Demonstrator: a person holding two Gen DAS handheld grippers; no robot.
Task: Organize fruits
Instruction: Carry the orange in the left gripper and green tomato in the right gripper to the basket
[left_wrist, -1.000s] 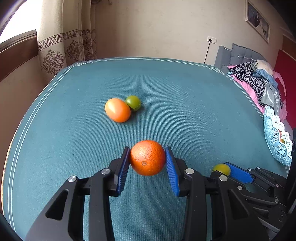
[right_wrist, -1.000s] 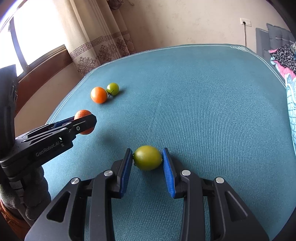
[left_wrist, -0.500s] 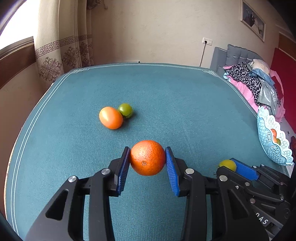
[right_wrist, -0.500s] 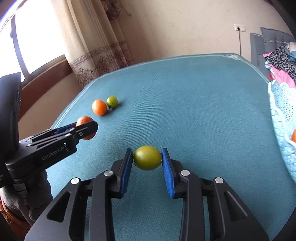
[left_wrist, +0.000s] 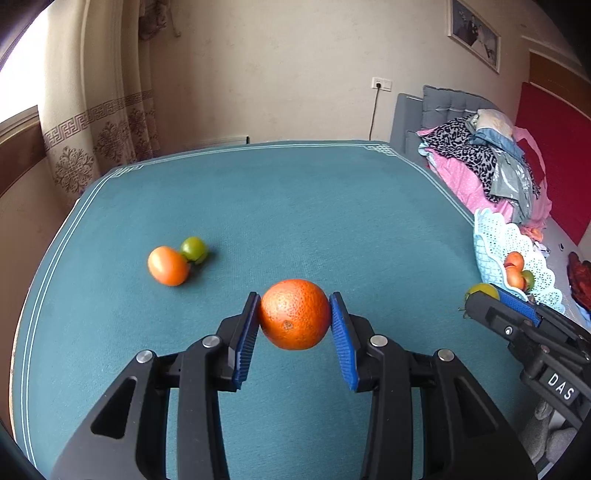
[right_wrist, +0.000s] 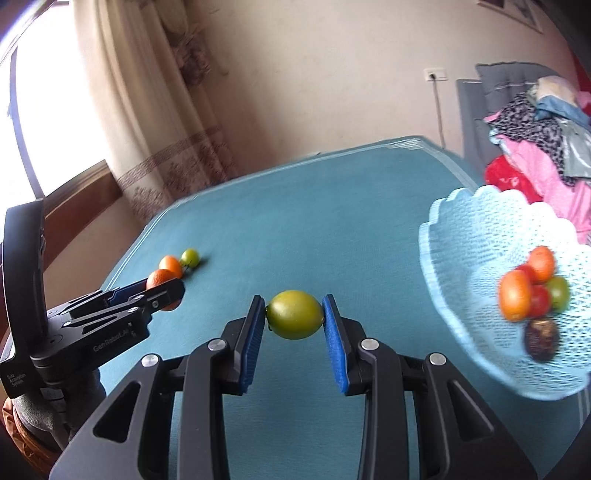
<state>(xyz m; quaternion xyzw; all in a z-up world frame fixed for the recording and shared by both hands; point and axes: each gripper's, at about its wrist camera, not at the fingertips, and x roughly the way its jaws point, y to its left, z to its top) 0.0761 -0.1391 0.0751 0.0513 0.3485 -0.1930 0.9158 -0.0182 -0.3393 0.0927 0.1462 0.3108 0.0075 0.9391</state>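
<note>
My left gripper (left_wrist: 294, 325) is shut on a large orange (left_wrist: 294, 314), held above the teal table (left_wrist: 295, 206). A green fruit (right_wrist: 294, 314) sits pinched between the blue pads of my right gripper (right_wrist: 294, 321), also lifted off the table. A pale blue lace basket (right_wrist: 476, 251) stands at the right table edge with several orange, red and green fruits and one dark one inside. The same basket (left_wrist: 493, 236) shows at the right of the left wrist view. On the table's left part an orange fruit (left_wrist: 168, 266) and a small green fruit (left_wrist: 194, 250) lie touching each other.
A bed with piled clothes (left_wrist: 487, 162) lies beyond the table's right edge. Curtains (left_wrist: 99, 122) and a window are at the left. The left gripper's body (right_wrist: 103, 332) fills the lower left of the right wrist view.
Both grippers rose and swung right with their fruits. The basket came into full view on the right, and the two loose fruits slid left and farther away.
</note>
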